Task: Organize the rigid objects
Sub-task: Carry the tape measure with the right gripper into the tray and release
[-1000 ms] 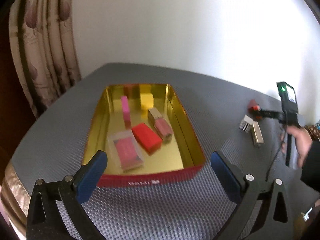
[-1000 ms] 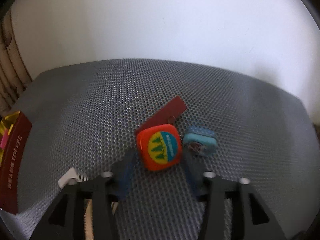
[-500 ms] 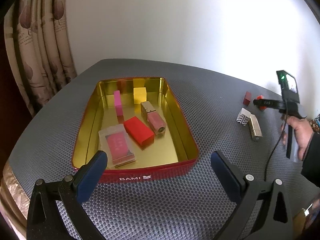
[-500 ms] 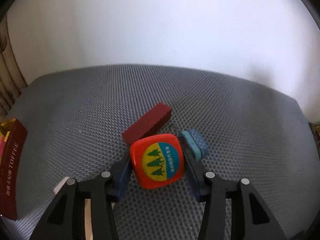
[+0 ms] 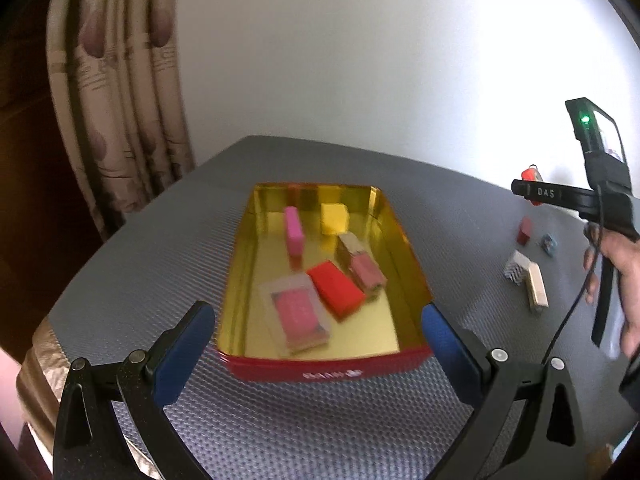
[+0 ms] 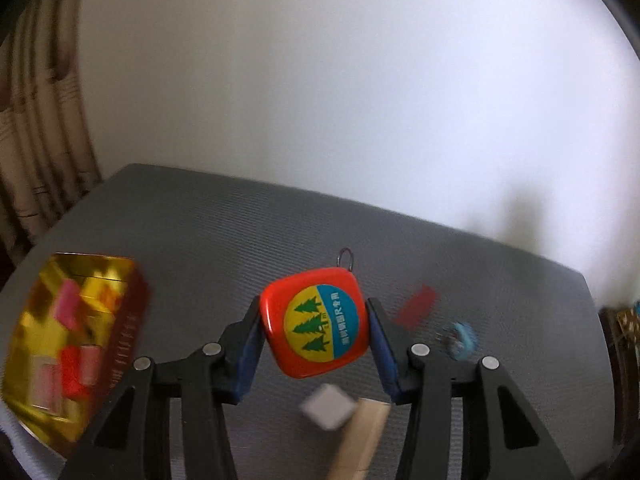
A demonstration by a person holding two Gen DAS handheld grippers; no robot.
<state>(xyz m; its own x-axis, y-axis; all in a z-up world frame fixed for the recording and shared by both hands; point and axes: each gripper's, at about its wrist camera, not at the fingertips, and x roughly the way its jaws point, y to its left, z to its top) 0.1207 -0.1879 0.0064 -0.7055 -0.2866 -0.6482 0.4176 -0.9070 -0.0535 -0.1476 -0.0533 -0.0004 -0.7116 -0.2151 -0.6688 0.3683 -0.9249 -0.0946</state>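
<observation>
While the left gripper [image 5: 318,344] is hanging with its blue fingers [image 5: 182,354] spread wide and gripping nothing above the near end of the red-and-gold tin [image 5: 402,252], the right gripper [image 6: 314,340] is pinching the orange tape measure [image 6: 316,324] between its pads, lifted clear of the grey mat [image 6: 240,240]. A dark red block [image 6: 416,310], a blue piece [image 6: 464,340] and a wooden block [image 6: 360,440] are lying below on the mat.

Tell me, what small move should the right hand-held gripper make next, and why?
Probably carry the red case leftward toward the tin. The right hand-held gripper is shut on it, lifted above the mat, and the open tin lies to its left, already holding small items.
</observation>
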